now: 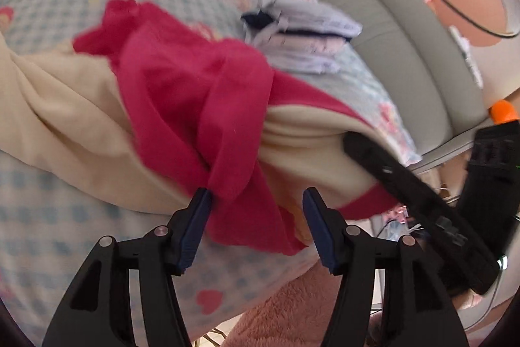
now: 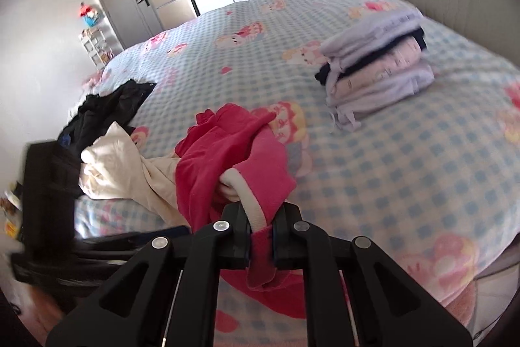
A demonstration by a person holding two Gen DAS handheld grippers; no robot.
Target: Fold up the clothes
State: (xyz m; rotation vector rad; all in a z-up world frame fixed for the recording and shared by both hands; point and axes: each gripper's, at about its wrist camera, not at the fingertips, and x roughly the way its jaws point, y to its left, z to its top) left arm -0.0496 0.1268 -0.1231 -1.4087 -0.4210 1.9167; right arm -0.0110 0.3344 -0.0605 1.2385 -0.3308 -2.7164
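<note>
Right tongs [image 2: 261, 241] pinch a red garment [image 2: 227, 165], seemingly cream-trimmed.

Checked bed [image 2: 390, 168] — folded stack [image 2: 377, 67], black clothes [image 2: 107, 109], cream-and-red garment [image 2: 130, 171].

Motion blurs the dark pile of clothes [image 2: 107, 109] at left frame; the red garment's [image 2: 224, 158] lower folds hide behind the right tongs [image 2: 261, 241].

Red-and-cream garment [image 2: 227, 152]: soft matt knit cloth, cream ribbed trim seen at its edge. Bed cover [image 2: 406, 171]: checked, printed, slightly fuzzy matt fabric. Folded stack [image 2: 377, 67]: thin matt cotton-like cloth. Headboard [image 1: 373, 21]: smooth padded upholstery, faint sheen. Left gripper [image 1: 256, 217] and right gripper [image 2: 261, 236]: matt black plastic, shiny metal pins noted.
</note>
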